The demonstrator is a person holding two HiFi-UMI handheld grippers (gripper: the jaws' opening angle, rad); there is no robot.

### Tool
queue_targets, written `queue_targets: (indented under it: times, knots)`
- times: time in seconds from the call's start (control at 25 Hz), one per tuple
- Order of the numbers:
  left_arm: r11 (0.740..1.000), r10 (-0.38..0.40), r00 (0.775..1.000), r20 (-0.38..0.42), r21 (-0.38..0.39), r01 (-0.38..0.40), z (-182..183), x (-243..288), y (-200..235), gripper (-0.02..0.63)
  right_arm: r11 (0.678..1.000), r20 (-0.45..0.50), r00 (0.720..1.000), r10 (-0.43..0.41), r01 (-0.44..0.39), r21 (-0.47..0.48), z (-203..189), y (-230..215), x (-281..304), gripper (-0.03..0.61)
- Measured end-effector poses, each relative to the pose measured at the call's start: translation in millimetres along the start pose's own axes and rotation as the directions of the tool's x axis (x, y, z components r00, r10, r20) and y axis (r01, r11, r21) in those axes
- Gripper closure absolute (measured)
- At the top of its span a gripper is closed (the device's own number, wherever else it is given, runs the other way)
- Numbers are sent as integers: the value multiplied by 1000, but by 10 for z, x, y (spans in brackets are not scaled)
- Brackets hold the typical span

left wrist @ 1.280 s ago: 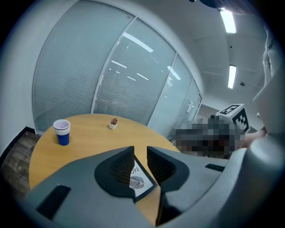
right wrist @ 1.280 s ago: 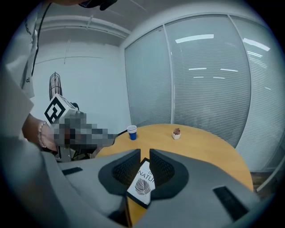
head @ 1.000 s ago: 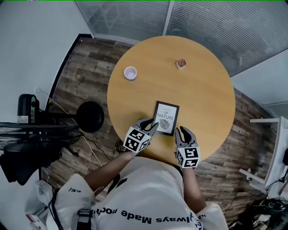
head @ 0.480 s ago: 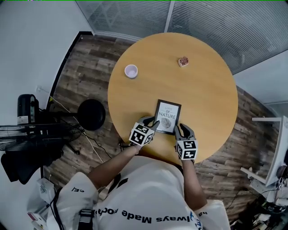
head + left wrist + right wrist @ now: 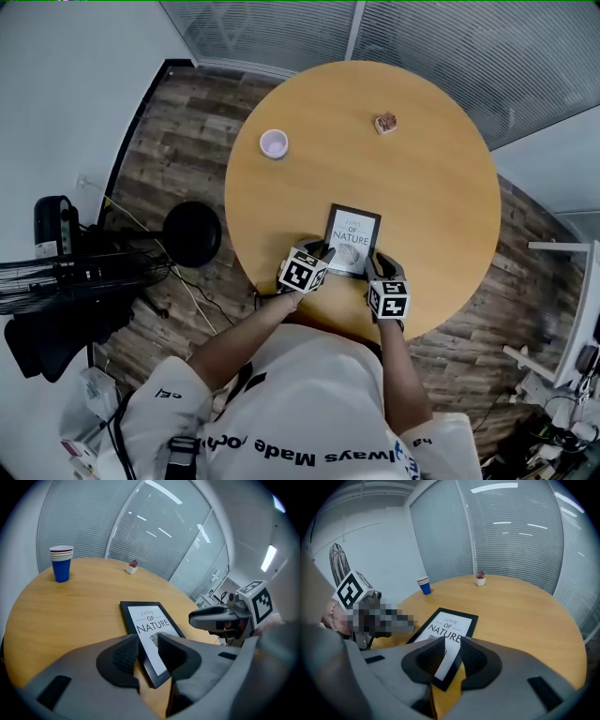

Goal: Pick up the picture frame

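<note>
— Lying flat near the bench's (image 5: 427,159) front edge: picture frame (image 5: 353,241), long axis running straight away.
— Left gripper (image 5: 148,644) over near-left corner, right gripper (image 5: 452,646) over near-right. Fingers (image 5: 121,656) slightly spread, pinching nothing yet.

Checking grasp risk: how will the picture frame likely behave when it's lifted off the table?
The picture frame looks stiff: straight edges, flat panel, so it probably won't flex. Thin, so likely light. Flat on the smooth table, it may slide before lifting; the left gripper and right gripper straddle only its near corners, so it could tilt.
</note>
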State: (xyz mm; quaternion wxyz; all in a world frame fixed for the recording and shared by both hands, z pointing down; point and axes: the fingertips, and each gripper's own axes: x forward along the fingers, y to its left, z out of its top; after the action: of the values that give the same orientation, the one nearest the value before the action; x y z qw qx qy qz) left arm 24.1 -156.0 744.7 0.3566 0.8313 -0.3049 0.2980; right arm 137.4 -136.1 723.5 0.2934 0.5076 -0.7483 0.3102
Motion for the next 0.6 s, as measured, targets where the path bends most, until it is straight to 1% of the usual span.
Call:
queue_targets:
  times: [0.36, 0.6]
  knots:
    - [999, 22, 999, -38, -35, -23, -106, 166, 66, 491, 999, -63, 998, 9, -6, 40, -237, -94, 200, 469]
    - [998, 31, 997, -68, -48, -34, -166, 246, 107, 482, 998, -83, 996, 24, -20, 60, -315, -97, 276, 465]
